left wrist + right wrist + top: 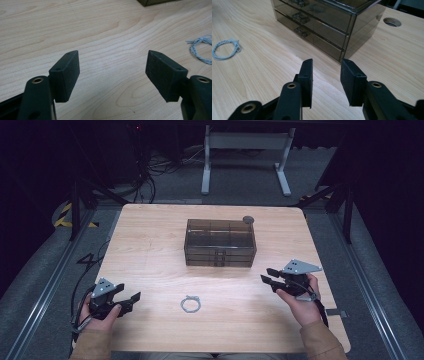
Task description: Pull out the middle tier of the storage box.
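A smoky translucent drawer box (220, 243) stands at the middle of the wooden table (150, 240), its three drawer fronts (312, 23) facing me. A loop of pale blue-white cord (190, 304) lies near the front edge, also seen as a cord loop (225, 48) in the right gripper view and as the cord (200, 48) in the left gripper view. My left gripper (131, 300) rests at the front left, jaws wide open and empty (112, 75). My right gripper (266, 275) hovers right of the box, jaws parted with nothing between them (326, 80), pointing at the box's near right corner.
A round cable hole (248, 219) sits in the tabletop behind the box's right end. Beyond the far edge stands a white table frame (245, 155) on grey carpet, with cables on the floor at the left.
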The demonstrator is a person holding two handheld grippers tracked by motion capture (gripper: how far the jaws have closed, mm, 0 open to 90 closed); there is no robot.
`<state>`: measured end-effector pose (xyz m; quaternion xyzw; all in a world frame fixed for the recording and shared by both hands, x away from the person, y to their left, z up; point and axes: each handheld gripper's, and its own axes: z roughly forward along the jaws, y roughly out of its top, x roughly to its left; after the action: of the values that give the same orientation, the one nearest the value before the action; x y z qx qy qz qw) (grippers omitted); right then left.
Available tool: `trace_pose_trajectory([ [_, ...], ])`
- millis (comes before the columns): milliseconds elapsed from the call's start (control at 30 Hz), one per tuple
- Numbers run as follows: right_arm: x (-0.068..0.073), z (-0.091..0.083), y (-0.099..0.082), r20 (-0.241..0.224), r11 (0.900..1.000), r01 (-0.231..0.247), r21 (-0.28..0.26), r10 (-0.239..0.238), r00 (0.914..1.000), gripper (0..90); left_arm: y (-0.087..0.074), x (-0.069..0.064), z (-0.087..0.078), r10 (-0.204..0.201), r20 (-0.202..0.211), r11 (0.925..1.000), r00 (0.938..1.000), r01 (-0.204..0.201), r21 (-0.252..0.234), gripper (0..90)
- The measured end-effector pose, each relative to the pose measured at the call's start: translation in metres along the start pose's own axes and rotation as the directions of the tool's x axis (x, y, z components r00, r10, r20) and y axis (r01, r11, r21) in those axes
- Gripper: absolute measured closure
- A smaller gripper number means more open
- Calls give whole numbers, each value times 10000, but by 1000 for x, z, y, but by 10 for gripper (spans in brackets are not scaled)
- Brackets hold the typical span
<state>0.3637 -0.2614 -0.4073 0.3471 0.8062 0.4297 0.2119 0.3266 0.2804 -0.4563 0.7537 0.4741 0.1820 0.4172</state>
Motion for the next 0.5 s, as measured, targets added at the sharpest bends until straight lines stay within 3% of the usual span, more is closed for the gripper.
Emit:
trace_pose_trajectory([
  [33, 0, 1, 0, -252, 9999, 144, -25, -145, 9996, 628, 0, 0, 0, -3, -4, 10000, 10000, 3, 17, 286],
  [133, 0, 1, 0, -421, 9998, 191, -43, -193, 9989, 625, 0, 0, 0, -28, 2, 10000, 10000, 28, 16, 286],
  [267, 2, 1, -1, -1030, 9975, 625, -332, -656, 9925, 617, 0, -1, 1, 23, 1, 10000, 10000, -23, 44, 286],
  [367, 1, 2, -2, -1884, 9914, 1078, -743, -1201, 9747, 605, 0, -1, 1, 9, 13, 10000, 10000, -9, 47, 285],
  [400, 1, 2, -2, -1884, 9914, 1078, -743, -1201, 9747, 605, 0, -1, 1, 9, 13, 10000, 10000, -9, 47, 285],
  [433, 0, 2, -4, -2166, 9881, 1266, -878, -1430, 9657, 604, 0, -1, 1, 16, -3, 10000, 10000, -16, 50, 285],
  [500, 0, 3, -6, -2333, 9861, 1393, -904, -1569, 9597, 606, 0, -1, 1, 15, -7, 10000, 10000, -15, 48, 285],
])
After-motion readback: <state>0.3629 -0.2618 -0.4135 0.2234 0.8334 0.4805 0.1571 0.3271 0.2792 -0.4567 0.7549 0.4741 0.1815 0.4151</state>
